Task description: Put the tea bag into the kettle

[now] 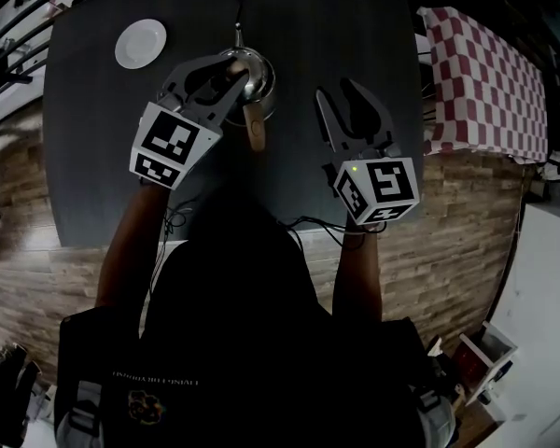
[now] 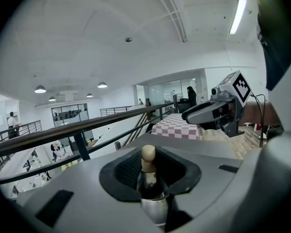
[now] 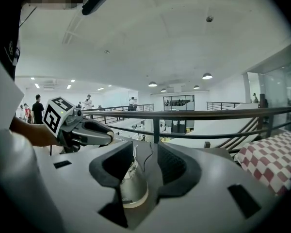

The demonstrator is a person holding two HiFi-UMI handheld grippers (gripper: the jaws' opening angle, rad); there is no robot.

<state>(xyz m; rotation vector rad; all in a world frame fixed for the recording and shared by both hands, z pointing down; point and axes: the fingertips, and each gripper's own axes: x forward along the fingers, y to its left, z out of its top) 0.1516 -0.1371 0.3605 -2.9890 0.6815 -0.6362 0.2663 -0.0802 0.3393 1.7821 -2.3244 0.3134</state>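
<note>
Table [image 1: 93, 110] below, my left claw [image 1: 231, 77] clamps the kettle's [image 1: 259, 80] knob [image 2: 148, 154], right claw [image 1: 338, 96] gapes: thin pinch, knob may slip out.

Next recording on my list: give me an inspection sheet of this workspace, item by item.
Surface: dark table.
Job's things: metal kettle with a wooden handle; its lid in the left gripper; tea bag not seen.
Clutter: white plate at the far left.
Grippers: left gripper closed on the lid's wooden knob, over the kettle; right gripper open, empty, beside the kettle.
Cables: cable running from the kettle to the far edge.
Surroundings: checked cloth, wooden floor, railing.
</note>
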